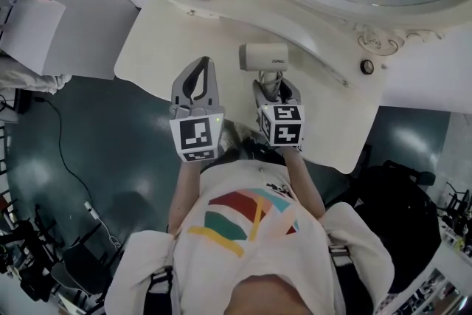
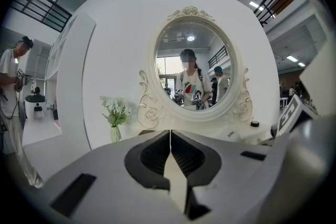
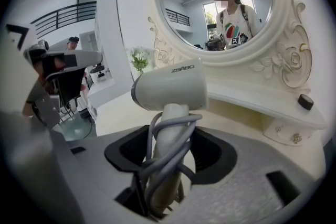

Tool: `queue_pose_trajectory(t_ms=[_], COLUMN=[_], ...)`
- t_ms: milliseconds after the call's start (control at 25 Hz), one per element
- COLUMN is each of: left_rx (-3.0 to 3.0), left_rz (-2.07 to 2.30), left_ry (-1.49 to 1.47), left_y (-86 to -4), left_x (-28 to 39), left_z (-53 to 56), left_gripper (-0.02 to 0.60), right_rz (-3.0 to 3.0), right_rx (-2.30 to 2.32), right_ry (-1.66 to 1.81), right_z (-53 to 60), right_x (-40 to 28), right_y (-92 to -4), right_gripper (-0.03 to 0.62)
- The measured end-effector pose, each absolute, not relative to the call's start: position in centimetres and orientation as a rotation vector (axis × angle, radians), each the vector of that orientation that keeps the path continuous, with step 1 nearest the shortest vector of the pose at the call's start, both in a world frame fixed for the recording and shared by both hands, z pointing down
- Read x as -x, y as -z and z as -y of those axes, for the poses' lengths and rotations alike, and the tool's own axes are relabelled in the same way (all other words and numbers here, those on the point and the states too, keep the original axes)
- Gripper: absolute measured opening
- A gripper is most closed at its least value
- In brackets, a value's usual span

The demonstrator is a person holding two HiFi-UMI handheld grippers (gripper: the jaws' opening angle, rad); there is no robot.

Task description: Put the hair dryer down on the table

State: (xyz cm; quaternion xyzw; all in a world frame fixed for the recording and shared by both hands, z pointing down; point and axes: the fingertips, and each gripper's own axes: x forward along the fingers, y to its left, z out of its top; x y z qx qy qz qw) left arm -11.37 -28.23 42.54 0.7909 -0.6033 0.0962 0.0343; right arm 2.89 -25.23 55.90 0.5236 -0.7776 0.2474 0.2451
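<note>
Your right gripper (image 1: 276, 91) clamps the hair dryer (image 1: 263, 56) by its handle, cord (image 3: 152, 152) wound round it, over the table (image 1: 151, 48). The handle's lower end is hidden between the jaws. Your left gripper (image 1: 198, 79) is closed and empty.

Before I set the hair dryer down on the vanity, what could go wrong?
1. The cord is wound round the handle inside the right gripper. On release it may snag the jaws and drag the hair dryer.
2. The bulky head sits above the gripped handle, so stood upright on the table it would likely topple.
3. The shut left gripper is close beside and could get bumped.
</note>
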Motion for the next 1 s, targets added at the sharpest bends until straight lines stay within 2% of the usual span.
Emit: queue_pose_trajectory(t_ms=[1000], left_rx=[-2.403], left_rz=[1.799], left_ry=[-0.384], left_y=[-45.2], left_x=[11.1], left_z=[30.3], left_gripper=[0.006], right_rz=[1.889], right_rx=[-1.376], right_ry=[-0.877], right_z=[24.6], right_x=[-5.4], right_y=[-62.9], right_gripper=[0.222])
